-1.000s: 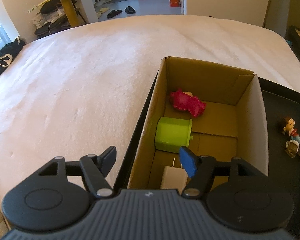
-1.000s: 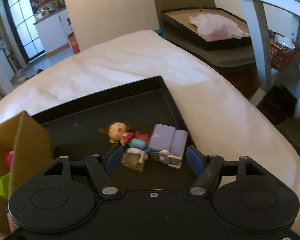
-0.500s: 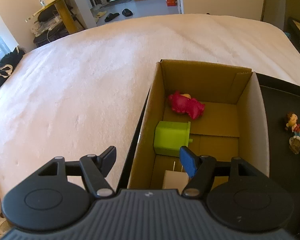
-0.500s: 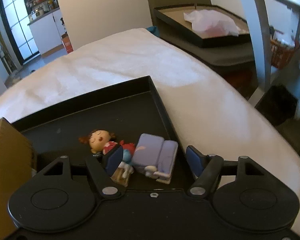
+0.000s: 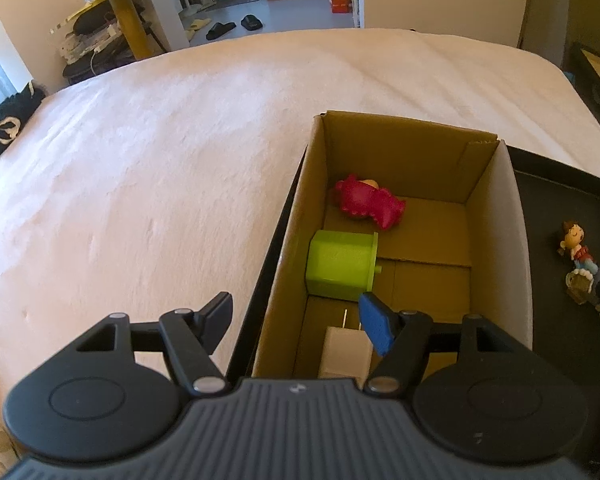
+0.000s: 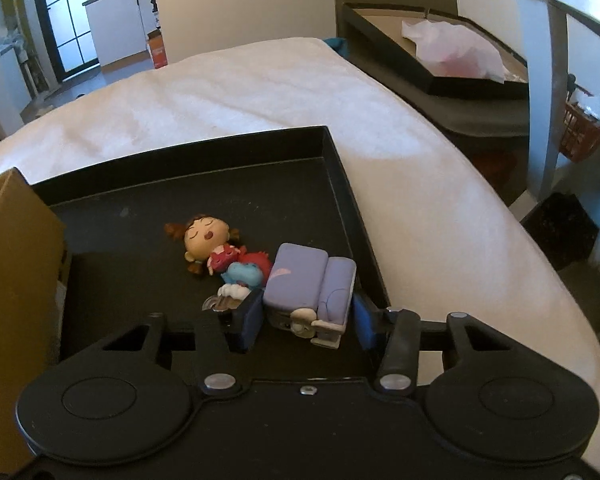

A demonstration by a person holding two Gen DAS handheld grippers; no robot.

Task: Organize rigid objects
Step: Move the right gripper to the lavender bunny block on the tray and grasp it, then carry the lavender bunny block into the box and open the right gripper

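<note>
Right wrist: right gripper [image 6: 306,322] wide around purple toy [image 6: 308,280]

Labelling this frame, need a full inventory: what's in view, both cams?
box: 1, brown cardboard, on the tray's left part
pink toy: 1, in box, far end
green block: 1, in box, middle
plug: 1, white, in box, near end
tray: 1, black, on bed
doll: 1, brown hair, lying in tray
sofa toy: 1, lilac, in tray beside doll
bed: 1, white
left gripper: open, over box's left wall
right gripper: open, fingers either side of sofa toy
</note>
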